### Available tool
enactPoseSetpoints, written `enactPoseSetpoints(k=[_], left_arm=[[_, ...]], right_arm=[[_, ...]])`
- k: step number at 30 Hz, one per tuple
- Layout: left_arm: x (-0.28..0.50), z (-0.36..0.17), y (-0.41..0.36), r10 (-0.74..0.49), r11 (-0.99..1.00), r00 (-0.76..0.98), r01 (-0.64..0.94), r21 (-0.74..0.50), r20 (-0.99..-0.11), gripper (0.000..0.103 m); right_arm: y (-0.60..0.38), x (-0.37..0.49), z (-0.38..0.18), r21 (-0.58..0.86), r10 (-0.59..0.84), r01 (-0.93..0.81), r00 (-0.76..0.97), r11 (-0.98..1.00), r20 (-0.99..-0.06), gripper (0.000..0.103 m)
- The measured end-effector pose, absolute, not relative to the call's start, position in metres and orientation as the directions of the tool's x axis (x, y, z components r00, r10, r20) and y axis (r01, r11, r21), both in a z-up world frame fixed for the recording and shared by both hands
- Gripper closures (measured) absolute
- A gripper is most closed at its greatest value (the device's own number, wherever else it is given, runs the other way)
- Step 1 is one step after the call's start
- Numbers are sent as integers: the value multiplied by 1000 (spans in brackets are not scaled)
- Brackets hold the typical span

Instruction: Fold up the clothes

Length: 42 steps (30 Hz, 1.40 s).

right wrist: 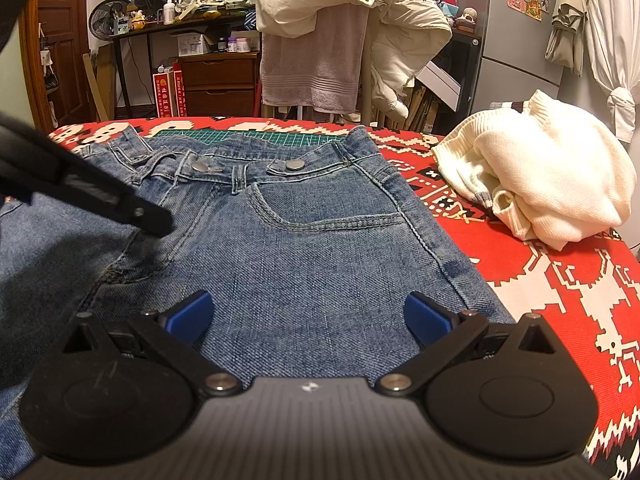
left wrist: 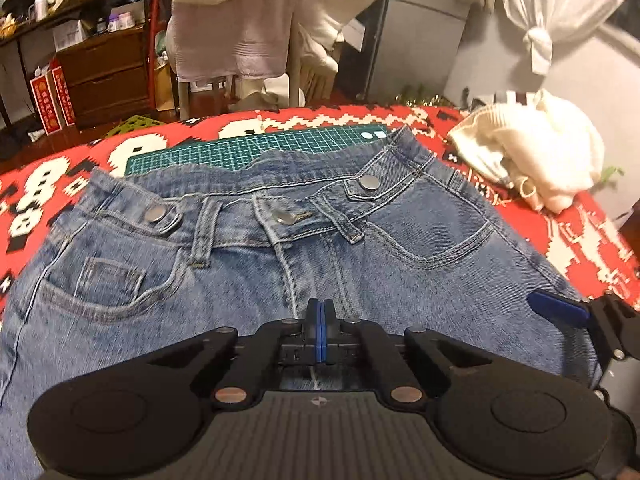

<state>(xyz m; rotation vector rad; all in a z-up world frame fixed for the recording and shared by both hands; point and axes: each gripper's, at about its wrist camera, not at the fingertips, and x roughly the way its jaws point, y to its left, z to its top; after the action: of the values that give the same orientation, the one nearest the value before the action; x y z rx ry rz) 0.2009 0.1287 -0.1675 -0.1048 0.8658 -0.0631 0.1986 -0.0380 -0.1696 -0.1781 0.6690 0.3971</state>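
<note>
A pair of blue jeans [left wrist: 248,264] lies front up and spread flat on the table, waistband at the far side. My left gripper [left wrist: 320,320] hovers low over the fly seam below the zipper, its blue pads pressed together; no fabric shows between them. My right gripper [right wrist: 310,316] stands open over the jeans [right wrist: 304,248], below the right front pocket, with only flat denim under the gap. The left gripper's black body [right wrist: 100,196] reaches in from the left of the right wrist view. One of the right gripper's blue pads [left wrist: 558,310] shows at the jeans' right edge.
A red patterned cloth [right wrist: 560,280] covers the table, with a green cutting mat [left wrist: 240,152] under the waistband. A crumpled white sweater [right wrist: 540,176] lies at the right. Behind the table stand a chair draped with a towel and a jacket [right wrist: 340,40], drawers and cluttered shelves.
</note>
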Motion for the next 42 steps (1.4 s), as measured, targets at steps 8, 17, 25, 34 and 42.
enactPoseSetpoints(k=[8, 17, 25, 34, 42], left_arm=[[198, -161, 137, -109, 986, 660, -22, -164, -743, 103], [216, -164, 123, -130, 985, 630, -9, -174, -766, 103], [190, -167, 128, -127, 988, 625, 15, -150, -770, 101], [160, -158, 125, -91, 994, 607, 11, -105, -789, 102], [163, -154, 126, -85, 993, 605, -12, -115, -792, 102]], right_arm=[[-38, 197, -169, -34, 300, -413, 713, 910, -634, 0], [-36, 197, -169, -36, 299, -413, 714, 910, -634, 0], [-37, 197, -169, -35, 299, -412, 714, 910, -634, 0], [-37, 197, -169, -34, 299, -412, 714, 910, -633, 0], [-37, 197, -169, -34, 300, -412, 713, 910, -634, 1]])
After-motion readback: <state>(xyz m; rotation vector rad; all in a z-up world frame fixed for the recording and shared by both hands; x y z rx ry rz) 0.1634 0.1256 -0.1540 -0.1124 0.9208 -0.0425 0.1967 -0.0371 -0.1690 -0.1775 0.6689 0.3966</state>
